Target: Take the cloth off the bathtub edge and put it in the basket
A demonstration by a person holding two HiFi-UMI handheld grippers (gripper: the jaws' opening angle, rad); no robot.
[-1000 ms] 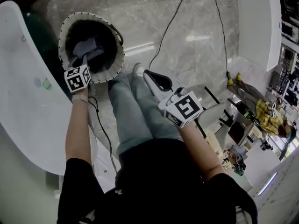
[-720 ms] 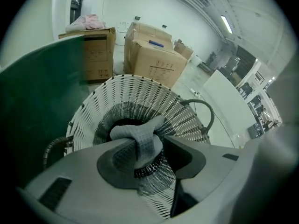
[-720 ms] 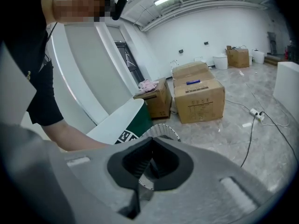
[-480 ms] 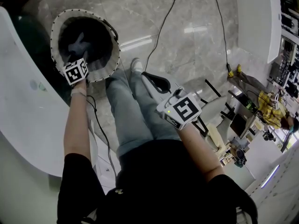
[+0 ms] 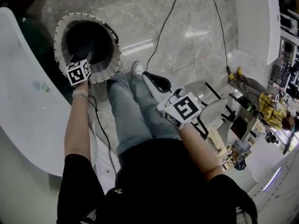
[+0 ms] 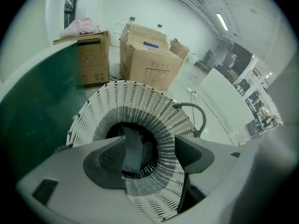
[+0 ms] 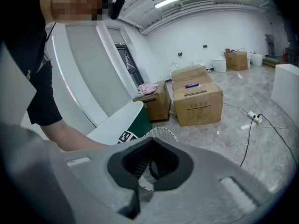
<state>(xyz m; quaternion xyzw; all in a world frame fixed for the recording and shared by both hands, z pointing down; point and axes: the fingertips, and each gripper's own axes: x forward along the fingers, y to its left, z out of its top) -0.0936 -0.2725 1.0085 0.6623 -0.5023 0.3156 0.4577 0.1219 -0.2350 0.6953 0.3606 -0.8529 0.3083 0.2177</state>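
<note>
Basically release step: left gripper (image 6: 149, 141) jaws have just been opening, cloth (image 6: 133, 149) loose below them in the basket (image 6: 140, 101), right gripper (image 7: 151, 143) closed and empty; next, lift left clear.

L arm stretched fwd, left forearm (image 5: 77, 125) bare below a black short sleeve, wrist straight. Left gripper (image 5: 84, 57) (image 6: 149, 160) pointed steeply down, marker cube (image 5: 78, 72) face-up toward head cam. Its jaws had just been opening; stood wide apart, pads free, nothing pinched btwn them. R arm bent, right forearm (image 5: 198, 146) angled in over the thighs. Right gripper (image 5: 156, 80) (image 7: 149, 141) tilted moderately down, tips together, empty. Legs (image 5: 135, 111) in light trousers, one in front of the other.
</note>
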